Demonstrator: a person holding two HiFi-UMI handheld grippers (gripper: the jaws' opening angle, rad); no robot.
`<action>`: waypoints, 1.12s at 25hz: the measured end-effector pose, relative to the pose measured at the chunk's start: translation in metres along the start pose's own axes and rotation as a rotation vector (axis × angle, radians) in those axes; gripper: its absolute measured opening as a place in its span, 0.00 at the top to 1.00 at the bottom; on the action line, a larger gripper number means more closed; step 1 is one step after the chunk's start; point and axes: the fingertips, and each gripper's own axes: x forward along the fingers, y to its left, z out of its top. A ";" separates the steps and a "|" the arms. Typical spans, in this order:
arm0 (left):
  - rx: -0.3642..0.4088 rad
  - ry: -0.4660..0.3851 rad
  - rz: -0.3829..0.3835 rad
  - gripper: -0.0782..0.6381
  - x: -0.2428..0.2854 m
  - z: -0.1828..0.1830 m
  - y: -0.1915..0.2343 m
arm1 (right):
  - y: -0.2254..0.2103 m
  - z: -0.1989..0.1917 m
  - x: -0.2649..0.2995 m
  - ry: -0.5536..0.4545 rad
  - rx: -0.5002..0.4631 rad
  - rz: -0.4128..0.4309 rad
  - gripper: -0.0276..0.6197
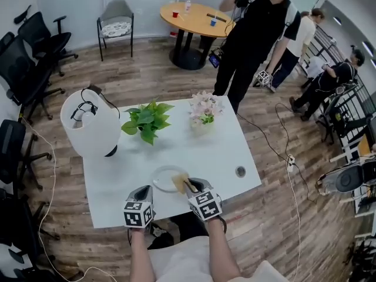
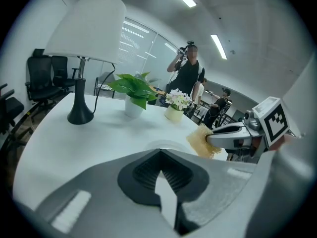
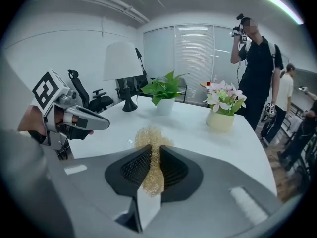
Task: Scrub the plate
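Right gripper point(image 3: 152, 152) clamps a straw-coloured scourer point(image 3: 148, 135) over the plate point(image 1: 161, 179) at the table's point(image 1: 223, 151) near edge, poised to scrub; left gripper point(image 2: 159, 153), shut and empty, hovers alongside.

On the surface point(image 1: 117, 181) before me, the plate point(image 1: 163, 175) lies near the front edge. My left gripper point(image 1: 145, 191) is just left of it and my right gripper point(image 1: 189, 185) is at its right, with the scrubber point(image 1: 179, 183) between its fingers, over the plate's right part. Behind the plate stands a potted plant point(image 1: 147, 121), with a flower pot point(image 1: 203, 115) to its right and a lamp point(image 1: 88, 125) at the far left corner. A person point(image 1: 252, 34) stands beyond the far right corner.
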 end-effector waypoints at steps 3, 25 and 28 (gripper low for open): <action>0.008 0.008 -0.007 0.89 0.007 0.001 0.002 | -0.007 0.007 0.005 -0.011 0.008 -0.008 0.84; 0.014 0.111 0.013 0.89 0.034 0.003 0.039 | 0.007 0.032 0.069 0.041 -0.006 0.095 0.84; 0.011 0.127 0.000 0.89 0.036 -0.006 0.036 | 0.009 0.028 0.070 0.062 -0.046 0.084 0.84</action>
